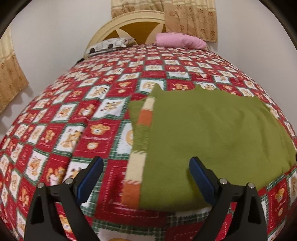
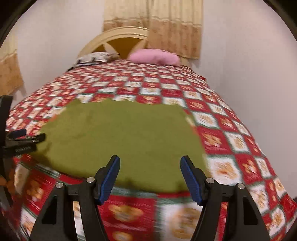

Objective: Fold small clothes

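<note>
A small green garment (image 1: 213,133) lies flat on the red patchwork bedspread (image 1: 65,120). A cream and orange striped edge (image 1: 139,148) runs along its left side. My left gripper (image 1: 146,166) is open and empty, above the garment's near left corner. In the right wrist view the green garment (image 2: 120,133) fills the middle of the bed. My right gripper (image 2: 150,166) is open and empty, above the garment's near edge. The left gripper's black fingers (image 2: 24,139) show at the left edge of that view, at the garment's left side.
A patterned pillow (image 1: 109,44) and a pink pillow (image 1: 180,40) lie at the far end against a cream and brown headboard (image 1: 130,24). Beige curtains (image 1: 185,14) hang behind. White walls flank the bed. The bedspread (image 2: 232,139) extends right of the garment.
</note>
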Demonstrator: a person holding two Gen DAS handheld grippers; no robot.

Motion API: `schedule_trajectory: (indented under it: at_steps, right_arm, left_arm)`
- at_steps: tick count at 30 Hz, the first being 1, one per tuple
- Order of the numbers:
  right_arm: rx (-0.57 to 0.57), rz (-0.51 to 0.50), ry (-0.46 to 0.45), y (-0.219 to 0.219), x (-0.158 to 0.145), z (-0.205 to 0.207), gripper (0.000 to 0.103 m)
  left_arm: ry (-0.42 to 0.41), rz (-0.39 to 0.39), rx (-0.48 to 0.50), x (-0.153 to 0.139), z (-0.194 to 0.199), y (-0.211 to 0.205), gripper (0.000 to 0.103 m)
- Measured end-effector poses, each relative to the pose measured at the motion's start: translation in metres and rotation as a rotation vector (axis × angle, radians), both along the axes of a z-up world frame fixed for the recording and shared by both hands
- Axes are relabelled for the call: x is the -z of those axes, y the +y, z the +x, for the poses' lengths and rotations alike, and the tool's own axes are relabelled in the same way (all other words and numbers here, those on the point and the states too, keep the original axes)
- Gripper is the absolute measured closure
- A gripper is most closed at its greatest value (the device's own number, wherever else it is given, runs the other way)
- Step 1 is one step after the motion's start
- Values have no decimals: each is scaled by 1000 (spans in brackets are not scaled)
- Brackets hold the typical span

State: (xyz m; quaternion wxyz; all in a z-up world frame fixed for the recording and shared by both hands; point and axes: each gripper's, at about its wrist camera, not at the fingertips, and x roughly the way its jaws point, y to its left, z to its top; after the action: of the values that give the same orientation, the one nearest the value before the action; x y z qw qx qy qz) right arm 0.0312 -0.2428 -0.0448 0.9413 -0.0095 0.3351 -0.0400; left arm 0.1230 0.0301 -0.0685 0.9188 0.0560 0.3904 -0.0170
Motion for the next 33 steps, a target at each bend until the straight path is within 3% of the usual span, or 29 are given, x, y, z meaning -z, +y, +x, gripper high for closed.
schedule_trajectory:
  at_steps: [5,11,17,23,27,29,31,32,33]
  right_arm:
    - [-35,10,9,29,13,30,35]
    - [-25,-4,138,38,60,47,35]
    - [-21,52,146,29,63,47,34]
    - [-23,60,139,30,64,46,33]
    - [-24,69,137,28,64,45,33]
    - [-25,75,135,28,64,45,33]
    - [-26,81,133,27,64,45,33]
    - [-26,83,132,27,64,45,33]
    - [-26,84,132,27,64,45,33]
  left_arm:
    - [9,19,-8,2,-1,2,7]
    - [47,-13,-4,17,1,3,5]
    - [83,-51,-32,33,1,2,5]
    - [95,-186,-42,38,-11,22,1]
    - [20,-285,-86,30,-34,42,1]
    - [-18,-378,-128,27,-49,51,1]
    - [7,-517,-145,32,-59,55,1]
    - [19,-549,-146,35,-60,53,1]
    - [9,-532,-151,34,-60,49,1]
